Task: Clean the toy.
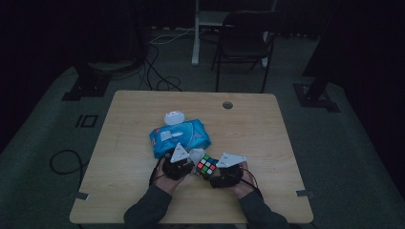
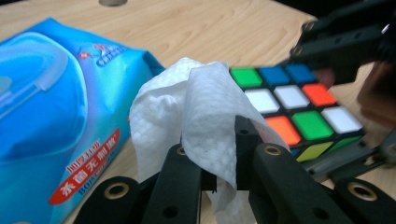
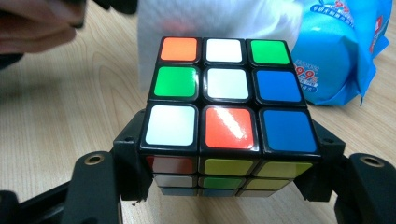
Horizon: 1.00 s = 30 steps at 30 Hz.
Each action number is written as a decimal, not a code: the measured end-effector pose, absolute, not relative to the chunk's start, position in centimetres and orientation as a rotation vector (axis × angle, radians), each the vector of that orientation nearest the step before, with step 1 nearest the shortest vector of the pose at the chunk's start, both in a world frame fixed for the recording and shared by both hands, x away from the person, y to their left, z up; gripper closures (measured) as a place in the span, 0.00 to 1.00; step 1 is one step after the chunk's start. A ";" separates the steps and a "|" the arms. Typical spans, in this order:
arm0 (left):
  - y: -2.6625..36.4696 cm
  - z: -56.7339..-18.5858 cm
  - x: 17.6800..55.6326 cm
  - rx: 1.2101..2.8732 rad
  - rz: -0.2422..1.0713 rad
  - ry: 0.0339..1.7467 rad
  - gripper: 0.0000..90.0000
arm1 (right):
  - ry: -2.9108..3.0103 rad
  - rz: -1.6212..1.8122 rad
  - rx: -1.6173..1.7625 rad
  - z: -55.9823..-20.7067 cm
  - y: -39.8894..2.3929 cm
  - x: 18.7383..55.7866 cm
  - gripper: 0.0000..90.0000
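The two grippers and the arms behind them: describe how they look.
Both the left gripper and the right gripper are black, each topped by a grey three-cornered plate. Their fingers are black bars with brass-ringed holes. Dark cables trail from each. The person wears dark long sleeves.

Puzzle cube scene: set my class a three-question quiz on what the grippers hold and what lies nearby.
1. True or false: the left gripper is shut on a white wipe.
2. What does the right gripper hold?
3. Which lies beside the wipe: A a blue wipes pack, B a red mug, C a metal spoon?

Key:
1. True
2. The puzzle cube, clamped at its two sides
3. A
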<state>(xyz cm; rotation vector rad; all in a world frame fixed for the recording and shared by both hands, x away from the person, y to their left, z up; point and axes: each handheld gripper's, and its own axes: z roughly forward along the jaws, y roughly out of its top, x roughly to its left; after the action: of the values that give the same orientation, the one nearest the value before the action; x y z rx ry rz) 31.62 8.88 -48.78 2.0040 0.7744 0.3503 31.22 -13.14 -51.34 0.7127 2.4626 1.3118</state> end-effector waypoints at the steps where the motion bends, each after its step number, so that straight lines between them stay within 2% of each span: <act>1: 8.9 -48.6 31.6 2.001 0.355 0.772 0.95 | 2.465 1.307 0.713 -51.4 -13.1 31.2 0.39; 18: 8.0 -47.9 31.3 1.993 0.377 0.729 0.95 | 2.489 1.274 0.716 -51.9 -12.4 31.4 0.39; 30: 6.5 -48.1 30.4 2.019 0.335 0.649 0.95 | 2.479 1.259 0.729 -52.0 -12.4 31.6 0.39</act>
<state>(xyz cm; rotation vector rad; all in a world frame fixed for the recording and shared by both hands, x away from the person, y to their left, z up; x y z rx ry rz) 30.38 6.51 -48.06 2.0188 0.6487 0.3353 31.55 -12.39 -52.02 0.7294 2.4789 1.2590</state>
